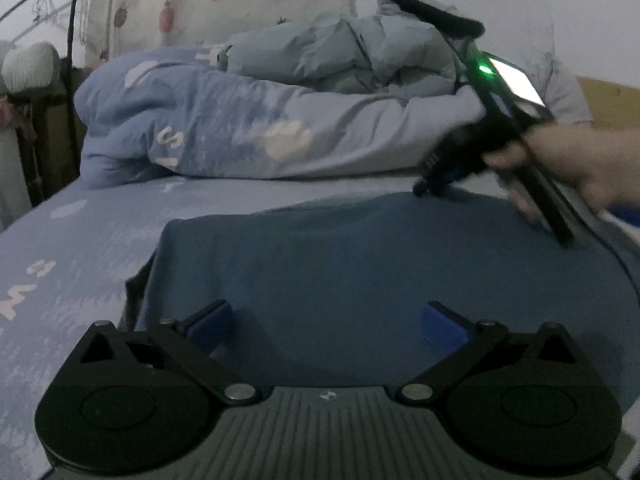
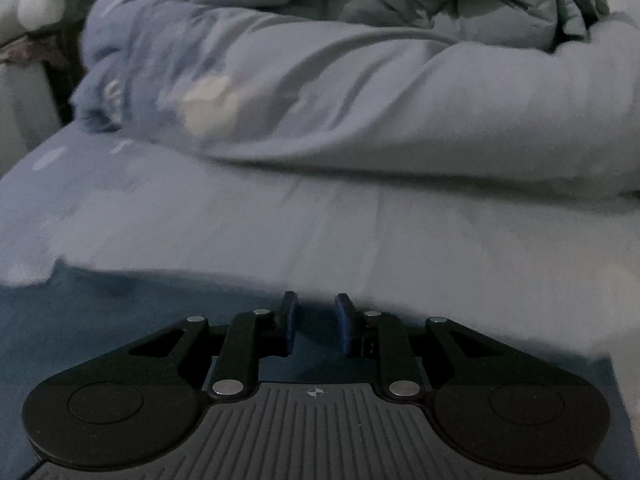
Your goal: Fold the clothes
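In the left wrist view, a dark blue garment [image 1: 360, 256] is spread flat on the bed [image 1: 72, 240], probably so that its edges can be reached for folding. The left tool [image 1: 326, 326] is held low over the garment's near part, its two blue fingers [image 1: 210, 322] set wide apart with nothing between them; this is judged a readiness to take hold of cloth, though whether the fingers touch the garment cannot be told. At the garment's far right corner the right tool [image 1: 430, 184] is seen, blurred, gripped by a hand [image 1: 568, 168] and pointed down at the cloth edge. Its jaw state cannot be made out from here. Beyond the garment a rumpled quilt [image 1: 260, 132] is heaped, with a pale padded jacket [image 1: 352, 56] lying on top of it.

In the right wrist view, the right tool [image 2: 316, 320] is seen at the garment's [image 2: 100, 320] far edge, where dark cloth meets the pale bed sheet [image 2: 320, 232]. Its fingers [image 2: 289, 320] stand a little apart, a narrow gap between them. Whether a fold of cloth lies in that gap is hidden by dimness and blur. The quilt [image 2: 360, 100] fills the space beyond the garment. The garment's near and right parts are cut off behind the tool body.
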`<state>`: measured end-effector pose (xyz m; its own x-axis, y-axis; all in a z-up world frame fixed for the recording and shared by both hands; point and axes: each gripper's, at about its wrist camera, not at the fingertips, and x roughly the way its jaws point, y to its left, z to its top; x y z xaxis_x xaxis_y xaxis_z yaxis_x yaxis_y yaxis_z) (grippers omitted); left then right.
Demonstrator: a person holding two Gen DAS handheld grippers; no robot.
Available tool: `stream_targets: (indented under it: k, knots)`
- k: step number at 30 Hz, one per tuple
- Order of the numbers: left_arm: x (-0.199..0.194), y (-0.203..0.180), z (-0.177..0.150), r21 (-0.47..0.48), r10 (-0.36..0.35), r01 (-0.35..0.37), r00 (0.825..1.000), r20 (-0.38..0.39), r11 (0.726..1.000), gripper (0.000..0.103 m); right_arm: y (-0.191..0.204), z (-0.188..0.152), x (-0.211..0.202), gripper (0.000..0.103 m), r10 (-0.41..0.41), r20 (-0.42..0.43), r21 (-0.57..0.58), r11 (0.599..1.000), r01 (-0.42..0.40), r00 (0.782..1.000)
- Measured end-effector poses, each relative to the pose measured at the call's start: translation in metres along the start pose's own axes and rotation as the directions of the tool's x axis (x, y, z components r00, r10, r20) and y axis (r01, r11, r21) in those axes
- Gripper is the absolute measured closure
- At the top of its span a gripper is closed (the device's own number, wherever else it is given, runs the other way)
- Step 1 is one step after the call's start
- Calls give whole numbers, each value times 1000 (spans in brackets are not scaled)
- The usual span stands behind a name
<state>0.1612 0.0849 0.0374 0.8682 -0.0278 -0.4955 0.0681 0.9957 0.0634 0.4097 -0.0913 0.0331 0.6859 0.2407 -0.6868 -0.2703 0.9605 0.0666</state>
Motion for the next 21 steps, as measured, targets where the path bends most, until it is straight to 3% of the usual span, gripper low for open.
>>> stream_targets:
  k: [3, 6, 8, 9, 12, 14, 19, 21]
  knots:
    - [1, -2, -3, 26, 3, -3, 1000, 2, 1000, 0, -9, 22, 13, 79, -31, -2, 73, 997, 31, 1000]
    - [0, 0, -5, 15, -6, 6, 1000, 3, 1000, 0, -5, 31, -7, 74, 0, 45, 86, 996, -4, 999]
    - [1, 2, -4, 3, -8, 8, 1000, 6, 1000, 0, -3, 28, -32, 52, 44, 75, 74, 996, -49, 996]
    - [1, 4, -4, -5, -8, 8, 1000, 9, 1000, 0, -2, 27, -45, 49, 66, 88, 67, 995, -72, 994]
    - [0, 7, -1, -28, -10, 11, 1000, 17, 1000, 0, -9, 13, -101, 33, 107, 139, 57, 992, -116, 984]
    - [-3, 8, 0, -38, -20, 21, 1000, 21, 999, 0, -18, 0, -145, 15, 123, 179, 65, 988, -137, 976]
    - [-22, 7, 7, -59, -58, 60, 998, 39, 996, 0, -55, -49, -275, 0, 115, 254, 93, 985, -143, 960]
    - [-33, 9, 12, -62, -52, 56, 997, 53, 997, 0, -78, -71, -322, 0, 84, 268, 153, 980, -129, 960]
